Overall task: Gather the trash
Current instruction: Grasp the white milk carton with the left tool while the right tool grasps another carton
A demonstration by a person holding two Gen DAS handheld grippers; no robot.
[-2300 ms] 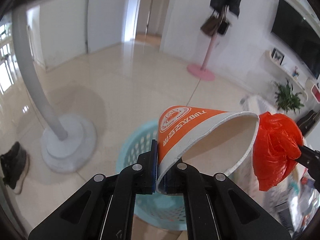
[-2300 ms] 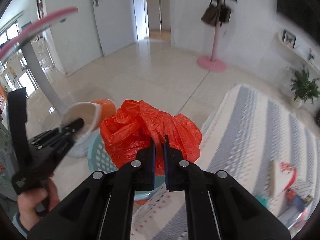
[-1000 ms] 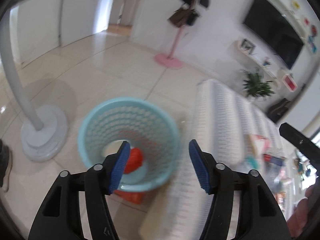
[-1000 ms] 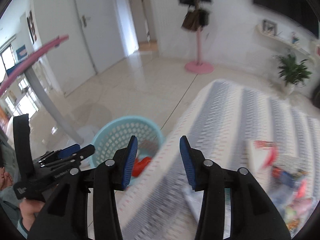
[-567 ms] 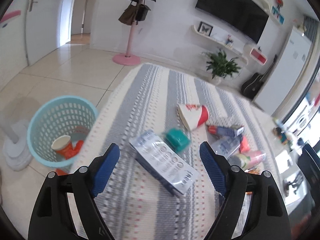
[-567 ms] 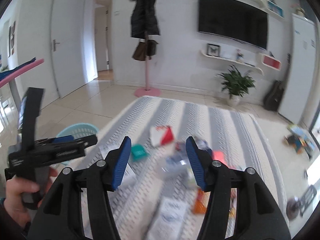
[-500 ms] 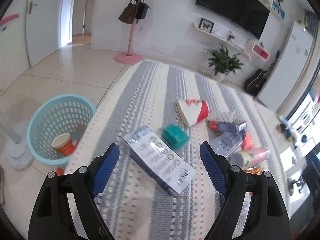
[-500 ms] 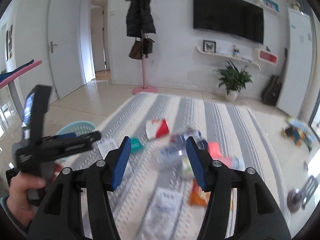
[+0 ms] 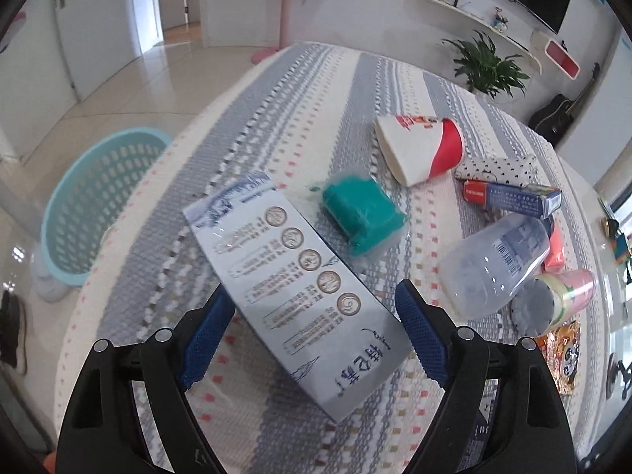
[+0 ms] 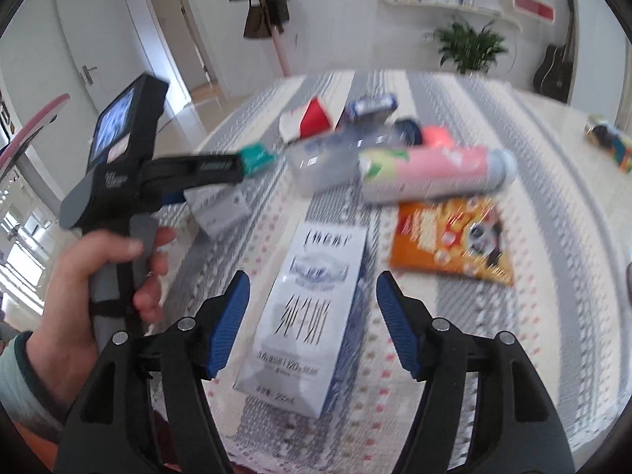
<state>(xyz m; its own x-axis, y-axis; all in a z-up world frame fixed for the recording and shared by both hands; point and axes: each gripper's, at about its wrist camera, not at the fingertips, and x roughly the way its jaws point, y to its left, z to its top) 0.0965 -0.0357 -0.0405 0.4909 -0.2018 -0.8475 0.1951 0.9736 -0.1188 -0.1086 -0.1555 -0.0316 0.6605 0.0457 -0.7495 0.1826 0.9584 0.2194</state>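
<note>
My left gripper (image 9: 312, 339) is open and empty, its jaws either side of a flat grey-white carton (image 9: 294, 272) on the striped tablecloth. Past it lie a teal wrapped block (image 9: 361, 207), a red-and-white paper cup (image 9: 418, 148), a clear plastic bottle (image 9: 493, 262) and a blue-red box (image 9: 513, 195). My right gripper (image 10: 312, 324) is open and empty above a white-blue milk carton (image 10: 308, 312). An orange snack packet (image 10: 450, 237) and a pink tube (image 10: 434, 175) lie beyond it. The left gripper also shows in the right wrist view (image 10: 205, 173).
A light blue laundry-style basket (image 9: 94, 201) stands on the floor off the table's left edge. A pink cup (image 9: 568, 296) and a snack packet (image 9: 561, 351) lie at the right. A coat stand (image 10: 272, 19), a plant (image 10: 470, 45) and a guitar (image 10: 553, 67) stand by the far wall.
Both grippers let the orange cup and the red bag go into the basket, opened, then swung right and down over the table's litter.
</note>
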